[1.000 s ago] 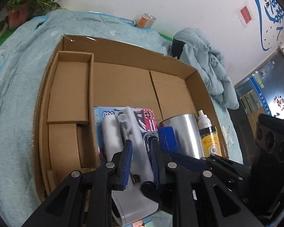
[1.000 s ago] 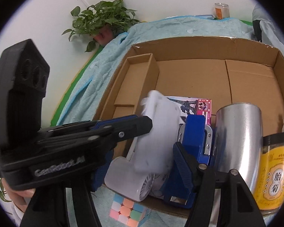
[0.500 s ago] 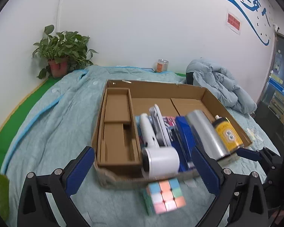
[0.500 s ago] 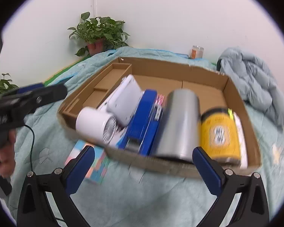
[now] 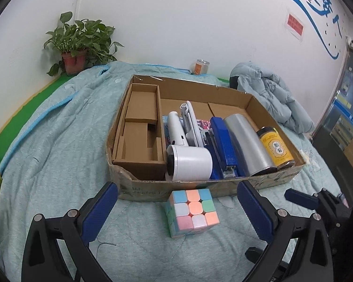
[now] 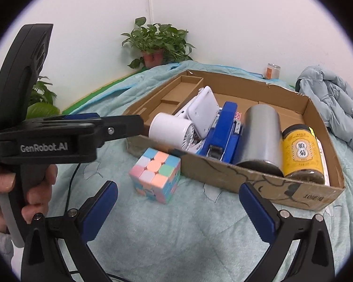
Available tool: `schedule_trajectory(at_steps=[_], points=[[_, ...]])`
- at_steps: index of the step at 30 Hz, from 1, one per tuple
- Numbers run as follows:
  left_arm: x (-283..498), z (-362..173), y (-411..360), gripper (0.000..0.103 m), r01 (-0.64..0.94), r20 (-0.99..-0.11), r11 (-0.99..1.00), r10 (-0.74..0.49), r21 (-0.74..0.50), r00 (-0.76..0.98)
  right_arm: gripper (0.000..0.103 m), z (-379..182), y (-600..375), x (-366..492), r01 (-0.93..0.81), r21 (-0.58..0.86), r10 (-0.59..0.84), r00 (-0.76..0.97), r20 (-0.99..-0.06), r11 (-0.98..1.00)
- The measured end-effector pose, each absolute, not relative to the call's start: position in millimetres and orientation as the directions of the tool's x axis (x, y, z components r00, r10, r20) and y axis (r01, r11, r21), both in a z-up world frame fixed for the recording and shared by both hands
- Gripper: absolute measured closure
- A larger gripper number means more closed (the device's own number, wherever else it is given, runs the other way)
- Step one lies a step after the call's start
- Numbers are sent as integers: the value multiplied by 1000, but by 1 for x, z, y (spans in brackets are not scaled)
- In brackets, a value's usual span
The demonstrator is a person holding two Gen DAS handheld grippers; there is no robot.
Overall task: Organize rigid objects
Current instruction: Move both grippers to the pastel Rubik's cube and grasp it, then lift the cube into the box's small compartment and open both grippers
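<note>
Standing over a bed draped in a pale teal quilt (image 5: 58,164), I see both grippers held back from a shallow cardboard box (image 5: 138,189) with their jaws spread wide and nothing between them. The left gripper (image 5: 177,210) hangs low in front of the box's near wall, and a pastel puzzle cube (image 5: 191,211) sits on the quilt between its blue pads (image 5: 98,213), touching neither. From the right wrist view the same cube (image 6: 156,175) lies just beside the box's near corner, ahead of the right gripper (image 6: 178,208) and a little to its left; a hand (image 6: 16,190) grips the handle of the other tool at the left edge. Inside the box, packed side by side along the near wall, lie a white handheld fan (image 5: 188,162) with its round head toward the rim, a white flat device (image 6: 204,112) propped on edge against it, a blue stapler (image 5: 224,145), a silver metal cylinder (image 5: 247,143) on its side and a yellow-labelled jar (image 5: 276,146) on its side nearest the right wall. A cardboard divider insert (image 5: 141,129) fills the box's left part. Beyond, a potted plant (image 5: 80,44) stands in the corner, a small orange-labelled jar (image 5: 201,67) by the wall, and a light blue jacket (image 5: 270,91) lies bunched to the right.
</note>
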State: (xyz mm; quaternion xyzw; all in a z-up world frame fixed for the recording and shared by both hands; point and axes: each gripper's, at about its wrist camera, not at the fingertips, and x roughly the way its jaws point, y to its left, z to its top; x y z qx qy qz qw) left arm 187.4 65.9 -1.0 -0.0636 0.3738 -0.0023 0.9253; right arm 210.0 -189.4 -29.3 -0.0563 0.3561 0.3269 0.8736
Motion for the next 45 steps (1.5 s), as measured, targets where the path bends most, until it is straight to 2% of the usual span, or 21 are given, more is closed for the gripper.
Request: schedule_trajectory(at_steps=[5,8,12,15,18,19,21,23,26,28,29,31,39,45], points=[[174,9,72,1,-65,-659,990,-31,-122,752,0,-29,-197,204,-603,133,534,557,-635,787],[172,8,74,1,-5,-671,992,-82,-127,737,0,-32,-198,197,-649,113,570,554,-607,752],[196,-27,89,2,-26,-766,964,-194,-264,613,0,-45,-187,202,-708,157,628,473,-618,688],[212,-51,99,4,-28,-775,919,-315,-393,548,0,-58,-179,211,-742,219,677,393,-623,633],[225,-69,99,7,-38,-794,915,-329,-403,511,0,-68,-169,224,-747,244,679,352,-644,618],[229,-75,98,9,-34,-795,907,-349,-419,496,0,-71,-165,227,-749,248,679,342,-650,614],[239,-88,95,28,-27,-799,886,-404,-464,446,3,-78,-154,238,-761,257,681,307,-665,595],[245,-94,94,29,-28,-787,867,-437,-497,434,8,-84,-141,248,-765,253,661,283,-695,593],[247,-93,89,31,-7,-798,888,-411,-460,441,13,-92,-129,258,-746,270,642,263,-720,608],[247,-94,90,32,-2,-795,886,-416,-465,441,21,-92,-128,260,-740,304,665,251,-703,600],[246,-94,91,33,-5,-793,882,-420,-471,442,21,-93,-128,261,-737,307,667,254,-700,603],[243,-95,90,33,-6,-791,884,-415,-467,450,32,-96,-128,259,-736,288,657,271,-703,613],[224,-86,79,36,-14,-780,902,-366,-432,508,34,-99,-128,242,-737,212,618,333,-713,641],[205,-62,78,36,-14,-759,913,-331,-408,561,34,-87,-129,236,-734,215,635,357,-685,645]])
